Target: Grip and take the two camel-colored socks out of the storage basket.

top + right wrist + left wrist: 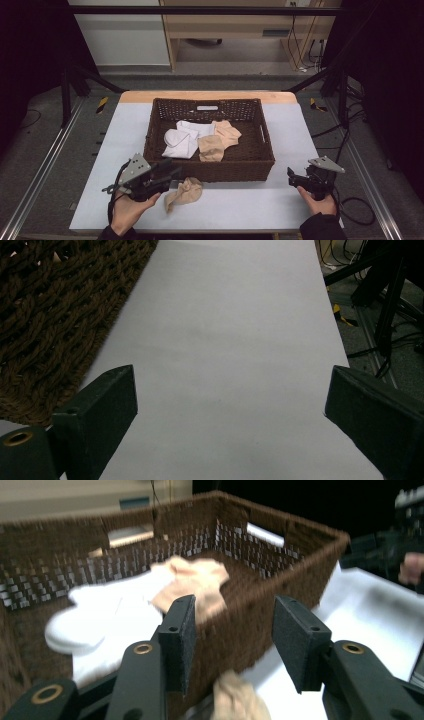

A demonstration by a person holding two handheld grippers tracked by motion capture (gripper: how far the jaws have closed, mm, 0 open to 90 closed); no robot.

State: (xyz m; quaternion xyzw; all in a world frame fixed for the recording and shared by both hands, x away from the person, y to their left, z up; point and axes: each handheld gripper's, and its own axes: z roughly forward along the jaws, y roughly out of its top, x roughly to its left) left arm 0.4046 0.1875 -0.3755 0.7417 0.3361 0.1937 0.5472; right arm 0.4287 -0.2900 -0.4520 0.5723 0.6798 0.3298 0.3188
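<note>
High view: your left gripper [172,175], jaws apart and empty, sits just left of the beige sock [184,192] crumpled on the table's near side.
Right gripper [292,176], wide open and empty, is well apart; wicker basket [240,169] lies just beyond.

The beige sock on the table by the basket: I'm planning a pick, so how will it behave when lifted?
The beige sock lies crumpled, so it is probably floppy and will dangle. It looks thin, likely very light. On the smooth table it may slide or bunch if pushed.
</note>
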